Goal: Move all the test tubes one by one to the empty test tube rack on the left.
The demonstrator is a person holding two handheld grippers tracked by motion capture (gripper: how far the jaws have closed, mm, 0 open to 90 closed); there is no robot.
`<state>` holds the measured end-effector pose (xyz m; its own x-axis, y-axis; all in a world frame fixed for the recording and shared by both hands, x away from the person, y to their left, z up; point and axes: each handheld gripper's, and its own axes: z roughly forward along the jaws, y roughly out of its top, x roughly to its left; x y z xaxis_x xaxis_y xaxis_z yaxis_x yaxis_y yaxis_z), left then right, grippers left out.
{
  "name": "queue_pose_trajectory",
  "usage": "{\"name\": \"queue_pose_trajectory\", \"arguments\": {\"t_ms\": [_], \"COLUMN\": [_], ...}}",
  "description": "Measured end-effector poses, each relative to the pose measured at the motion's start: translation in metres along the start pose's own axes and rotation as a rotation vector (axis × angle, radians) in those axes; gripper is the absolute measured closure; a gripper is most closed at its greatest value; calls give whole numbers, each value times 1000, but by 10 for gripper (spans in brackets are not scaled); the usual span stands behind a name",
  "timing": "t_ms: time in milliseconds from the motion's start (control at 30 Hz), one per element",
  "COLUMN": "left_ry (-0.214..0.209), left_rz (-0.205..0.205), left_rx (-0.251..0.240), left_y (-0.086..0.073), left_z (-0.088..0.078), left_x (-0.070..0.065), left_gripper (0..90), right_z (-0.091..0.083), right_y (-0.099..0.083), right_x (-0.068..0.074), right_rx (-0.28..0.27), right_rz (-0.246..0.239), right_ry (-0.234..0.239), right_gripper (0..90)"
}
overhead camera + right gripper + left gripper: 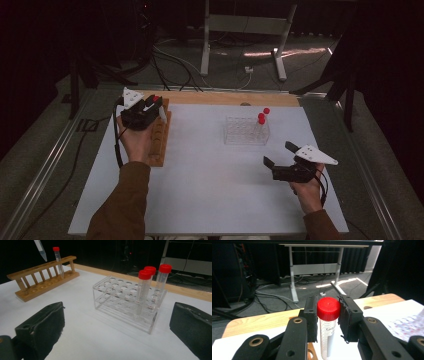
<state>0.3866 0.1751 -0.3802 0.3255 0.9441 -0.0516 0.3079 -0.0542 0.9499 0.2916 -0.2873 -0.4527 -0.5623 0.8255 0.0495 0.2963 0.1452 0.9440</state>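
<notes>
So I'm moving red-capped tubes between two racks, as far as I can judge. My left gripper (328,315) is clamped on a tube (327,332) just under its red cap (328,308), pads squeezing it from both sides, and it hangs upright over the far end of the wooden rack (159,137) on the left side of the table (210,180). From my right gripper's view there's also one tube (58,260) sitting in that wooden rack at its far end, and the pointed tip of another tube (40,248) hangs above the rack beside it; I take that one for the tube in my left gripper.

Three more tubes (150,287) stand in the clear plastic rack (125,302) further right, all bunched at its right end. I honestly can't tell which way the transfer goes, so call it partway: one tube in the air, one in the wood, three in the plastic.

My right gripper (280,160) is doing nothing, its fingers (41,327) spread wide and empty, parked near the right edge of the table and pointed at the clear rack.

Not much in the way. The table between the racks is bare. The only thing I'd watch is the tube standing in the wooden rack, close by the one I'm holding. Past the far edge there's a metal stand (245,30) and cables (170,65) on the floor, well apart from the work.
</notes>
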Motion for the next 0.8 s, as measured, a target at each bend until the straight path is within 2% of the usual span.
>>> {"name": "queue_pose_trajectory", "arguments": {"t_ms": [167, 267, 533, 800], "left_ry": [51, 70, 94, 103], "left_rz": [26, 21, 18, 27], "left_rx": [22, 31, 19, 64], "left_y": [-3, -6, -9, -17], "left_z": [8, 13, 22, 30], "left_x": [3, 5, 7, 8], "left_gripper": [707, 707, 707, 706], "right_z": [0, -1, -1, -2], "right_y": [0, -1, -2, -3], "right_x": [0, -1, -2, -3], "right_rx": [-1, -4, -4, -2], "right_rz": [8, 12, 18, 18], "right_ry": [2, 2, 4, 2], "right_gripper": [0, 0, 0, 0]}}
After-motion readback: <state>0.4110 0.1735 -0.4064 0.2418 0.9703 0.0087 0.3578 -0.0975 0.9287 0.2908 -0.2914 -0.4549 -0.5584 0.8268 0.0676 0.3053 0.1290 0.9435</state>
